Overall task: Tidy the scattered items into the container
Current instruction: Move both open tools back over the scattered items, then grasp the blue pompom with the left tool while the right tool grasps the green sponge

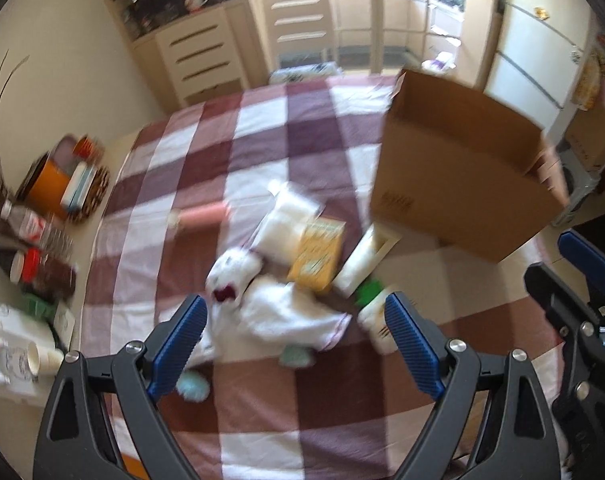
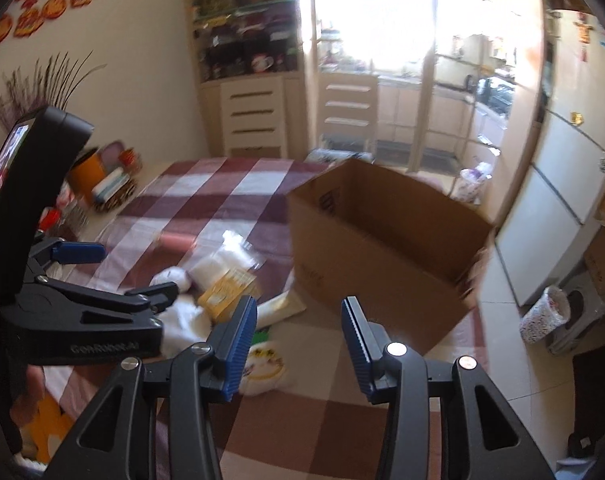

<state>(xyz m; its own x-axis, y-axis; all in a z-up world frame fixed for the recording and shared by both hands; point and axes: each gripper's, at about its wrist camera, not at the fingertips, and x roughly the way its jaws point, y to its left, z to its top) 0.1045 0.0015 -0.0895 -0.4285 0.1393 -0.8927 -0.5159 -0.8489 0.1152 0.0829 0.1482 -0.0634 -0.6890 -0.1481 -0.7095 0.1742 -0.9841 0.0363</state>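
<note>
the cardboard box (image 1: 462,184) stands empty beside the pile, so lower the left claw (image 1: 296,334), spread and empty, squarely over the white plush (image 1: 286,308) before pinching; right claw (image 2: 298,344) also spread.

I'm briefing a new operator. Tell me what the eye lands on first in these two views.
The open cardboard box dominates, standing on the right of the checked cloth. Left of its base lies a jumble: a white plush toy, a yellow packet, and a pink roll farther left. Both the left gripper and right gripper hover open and empty.
</note>
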